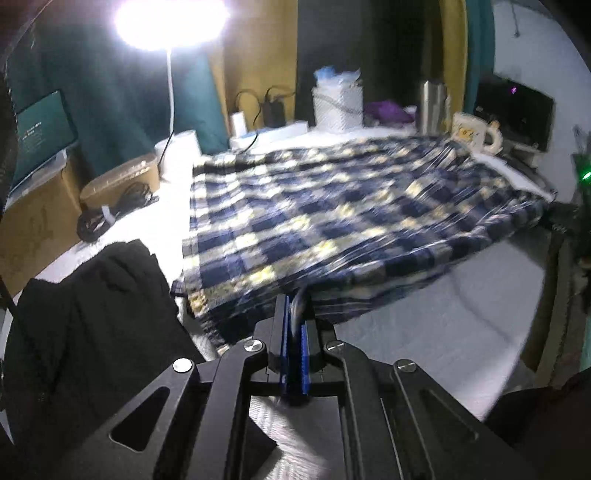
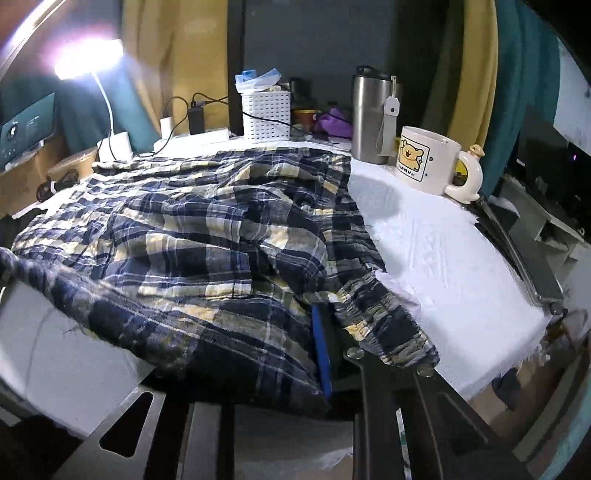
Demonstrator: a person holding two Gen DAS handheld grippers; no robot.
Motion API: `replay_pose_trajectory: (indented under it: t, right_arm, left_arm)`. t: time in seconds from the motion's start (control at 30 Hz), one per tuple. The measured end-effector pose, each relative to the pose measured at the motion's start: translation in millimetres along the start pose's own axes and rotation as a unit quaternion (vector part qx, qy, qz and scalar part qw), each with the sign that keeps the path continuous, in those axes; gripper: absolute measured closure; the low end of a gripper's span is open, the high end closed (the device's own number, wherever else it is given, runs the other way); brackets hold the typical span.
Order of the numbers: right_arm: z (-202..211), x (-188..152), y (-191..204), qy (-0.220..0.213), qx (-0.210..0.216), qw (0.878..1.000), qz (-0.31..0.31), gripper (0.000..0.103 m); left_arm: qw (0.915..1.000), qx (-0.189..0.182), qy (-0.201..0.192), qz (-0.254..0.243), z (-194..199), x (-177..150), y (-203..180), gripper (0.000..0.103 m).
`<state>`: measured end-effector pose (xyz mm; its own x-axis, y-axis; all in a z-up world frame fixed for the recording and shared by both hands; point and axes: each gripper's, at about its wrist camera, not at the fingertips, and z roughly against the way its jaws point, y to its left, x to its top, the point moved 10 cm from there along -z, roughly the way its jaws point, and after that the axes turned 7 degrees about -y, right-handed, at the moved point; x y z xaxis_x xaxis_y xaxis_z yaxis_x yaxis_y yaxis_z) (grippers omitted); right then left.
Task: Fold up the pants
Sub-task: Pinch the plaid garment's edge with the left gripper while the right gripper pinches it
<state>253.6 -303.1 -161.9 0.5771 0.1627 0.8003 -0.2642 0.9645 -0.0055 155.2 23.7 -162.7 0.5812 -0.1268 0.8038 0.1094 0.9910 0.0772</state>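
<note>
My left gripper (image 1: 294, 314) is clamped on the near hem of the pants (image 1: 332, 221) — a thin fold of plaid cloth sits pinched between its 2 blue pads (image 1: 303, 354). The pants lie spread over the white table (image 1: 424, 332), their near edge lifted a little off it where I hold them. Left of the pants lies a black garment (image 1: 92, 314), touching the table's near corner. Beyond the pants' far left corner stands a lamp (image 1: 170, 22), lit and glaring.

My right gripper (image 2: 325, 347) is buried under the pants (image 2: 184, 229): cloth drapes over the fingers, only 1 blue pad (image 2: 319, 350) shows, and the elastic waistband (image 2: 388, 325) hangs across its right side. The pad presses against bunched cloth, so I read it as closed on the pants, though the other pad is hidden. Here the cloth is rumpled and heaped. Right of the pants, apart from them, stands a mug (image 2: 428, 162) — just behind it a steel tumbler (image 2: 373, 118). A white basket (image 2: 266, 114) stands past the pants' far edge.
</note>
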Motion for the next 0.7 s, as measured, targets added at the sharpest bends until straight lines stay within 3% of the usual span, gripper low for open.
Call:
replay_pose_trajectory:
  t: [0.17,0.2,0.23,0.3,0.37,0.53,0.6,0.7]
  right_arm:
    - [9,17,2,-0.013,0.000,1.000,0.005,0.083]
    - [10,19,1,-0.015,0.000,1.000,0.007,0.083]
    - [11,21,1,-0.014,-0.001,1.000,0.009,0.083]
    - [12,24,1,-0.016,-0.002,1.000,0.011,0.083]
    - [15,27,1,-0.019,-0.004,1.000,0.013,0.083]
    - [18,28,-1,-0.024,-0.005,1.000,0.012,0.083]
    - [16,24,-4,-0.019,-0.006,1.000,0.008,0.083]
    - [10,16,-9,-0.010,-0.007,1.000,0.001,0.083]
  left_arm:
    - [0.9994,-0.021,0.020,-0.018,-6,-8,-9,0.098]
    - [0.9990,-0.026,0.026,-0.026,-7,-10,-12,0.093]
    - [0.9986,-0.031,0.031,-0.031,-8,-12,-15,0.087]
    - [0.9974,-0.044,0.038,-0.042,-7,-14,-21,0.043]
    - [0.9965,-0.047,0.033,-0.060,-5,-13,-26,0.035]
    - [0.9960,-0.040,0.046,-0.065,-11,-15,-25,0.037]
    - [0.9965,-0.031,0.040,-0.067,-10,-14,-21,0.069]
    - [0.9971,-0.016,0.037,-0.064,-8,-16,-13,0.092]
